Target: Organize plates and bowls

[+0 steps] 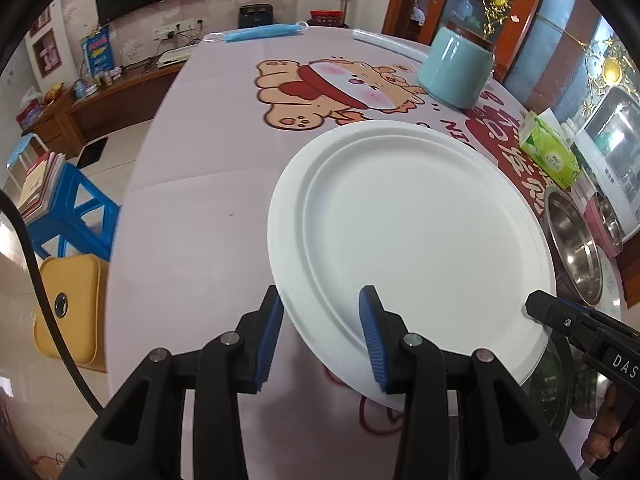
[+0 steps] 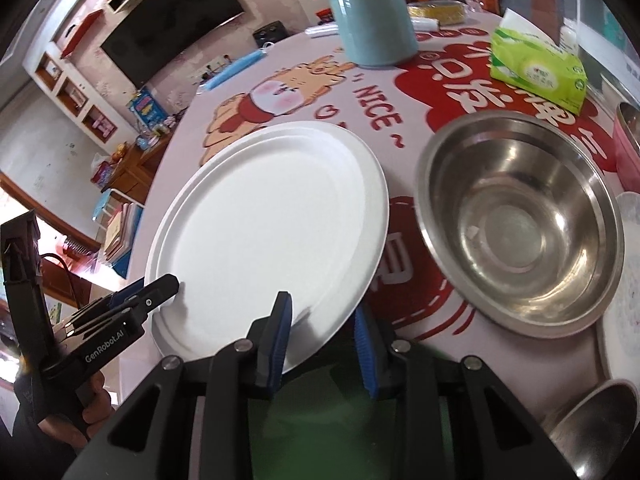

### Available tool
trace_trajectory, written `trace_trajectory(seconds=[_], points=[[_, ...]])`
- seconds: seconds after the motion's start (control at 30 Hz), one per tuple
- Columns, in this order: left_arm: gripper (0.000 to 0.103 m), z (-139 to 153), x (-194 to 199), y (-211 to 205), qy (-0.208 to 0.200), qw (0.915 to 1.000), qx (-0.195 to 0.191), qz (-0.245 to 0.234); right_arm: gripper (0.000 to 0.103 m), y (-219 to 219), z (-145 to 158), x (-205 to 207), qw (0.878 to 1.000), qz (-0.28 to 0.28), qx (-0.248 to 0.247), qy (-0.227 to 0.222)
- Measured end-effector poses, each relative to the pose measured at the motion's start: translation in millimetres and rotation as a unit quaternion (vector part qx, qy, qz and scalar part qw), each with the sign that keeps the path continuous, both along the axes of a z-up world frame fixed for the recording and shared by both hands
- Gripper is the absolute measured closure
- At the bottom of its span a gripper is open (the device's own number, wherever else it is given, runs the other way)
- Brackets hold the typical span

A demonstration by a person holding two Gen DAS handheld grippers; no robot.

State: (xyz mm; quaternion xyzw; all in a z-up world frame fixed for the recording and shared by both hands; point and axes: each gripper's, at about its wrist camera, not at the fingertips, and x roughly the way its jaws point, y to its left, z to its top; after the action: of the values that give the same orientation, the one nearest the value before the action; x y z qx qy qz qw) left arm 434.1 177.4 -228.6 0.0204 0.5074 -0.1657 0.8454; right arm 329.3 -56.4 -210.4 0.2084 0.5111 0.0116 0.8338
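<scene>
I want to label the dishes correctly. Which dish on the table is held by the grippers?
The white plate. The left gripper and right gripper grip its rim, while the steel bowl beside it rests untouched.

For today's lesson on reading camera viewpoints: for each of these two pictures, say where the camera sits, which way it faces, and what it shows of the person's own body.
Left wrist: on the left gripper, facing down-forward over the white plate; the right gripper's tip and fingers of the hand show at right.
Right wrist: on the right gripper, facing the plate and steel bowl; the left gripper and hand show at left.
Shared: plate, teal cup, tissue pack.
</scene>
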Motion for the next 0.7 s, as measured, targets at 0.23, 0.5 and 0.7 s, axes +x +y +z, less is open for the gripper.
trace_trajectory(seconds=[0.23, 0.5, 0.7], points=[[0.065, 20.8, -31.9, 23.3, -0.008, 0.9997, 0.002, 0.023, 0.073, 15.2, 19.3, -17.0, 0.999, 0.030, 0.002, -0.023], [0.065, 44.1, -78.7, 40.1, -0.010, 0.9987, -0.007, 0.049, 0.073, 24.3, 46.4, -53.1, 0.997, 0.064, -0.004, -0.052], [0.065, 66.7, -118.6, 44.0, -0.018, 0.9974, -0.019, 0.067, 0.073, 21.8, 65.9, -87.4, 0.994, 0.082, -0.008, -0.077]])
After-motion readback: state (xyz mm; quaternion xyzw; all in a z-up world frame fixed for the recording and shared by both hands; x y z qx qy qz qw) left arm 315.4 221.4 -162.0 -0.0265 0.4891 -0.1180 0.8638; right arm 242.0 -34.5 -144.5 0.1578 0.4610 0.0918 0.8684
